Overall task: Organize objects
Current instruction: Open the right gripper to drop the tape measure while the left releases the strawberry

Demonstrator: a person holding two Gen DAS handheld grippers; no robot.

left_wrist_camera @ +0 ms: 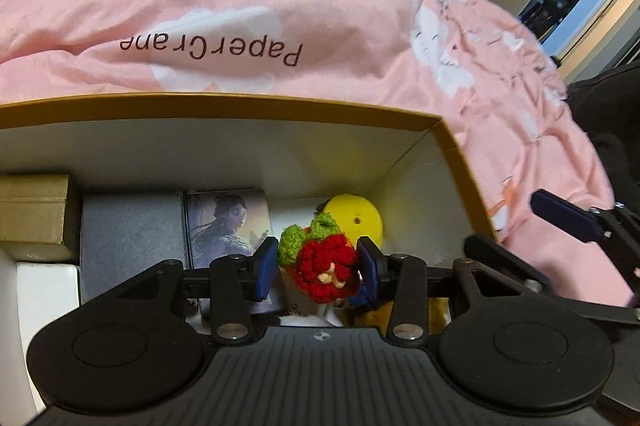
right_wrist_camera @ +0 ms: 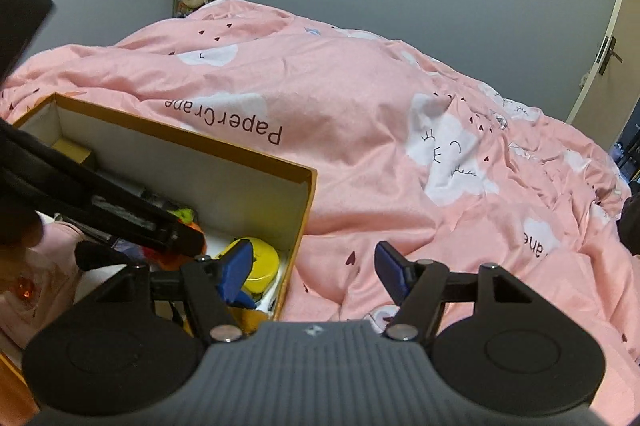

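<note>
Lying across the bed, your rumpled pink duvet with white clouds [right_wrist_camera: 360, 97] carries the open tan cardboard box with white inside walls [left_wrist_camera: 248, 105]. Your left hand-held gripper [left_wrist_camera: 318, 266] is clamped on the red-and-green crocheted yarn flower [left_wrist_camera: 320, 262] over the box's right end; soft and light, it squashes, so pinch its dense red middle. Your right hand-held gripper [right_wrist_camera: 312, 272] hangs with fingers apart, empty, beside the box.

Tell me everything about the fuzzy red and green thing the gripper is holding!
It is a small crocheted yarn flower: bumpy red petals, a bit of peach yarn at the middle, orange edging below and a fuzzy green leafy part at its upper left. The left gripper pinches it between its blue pads, which press both sides. It hangs inside the orange-rimmed box, in front of a yellow round thing.
</note>
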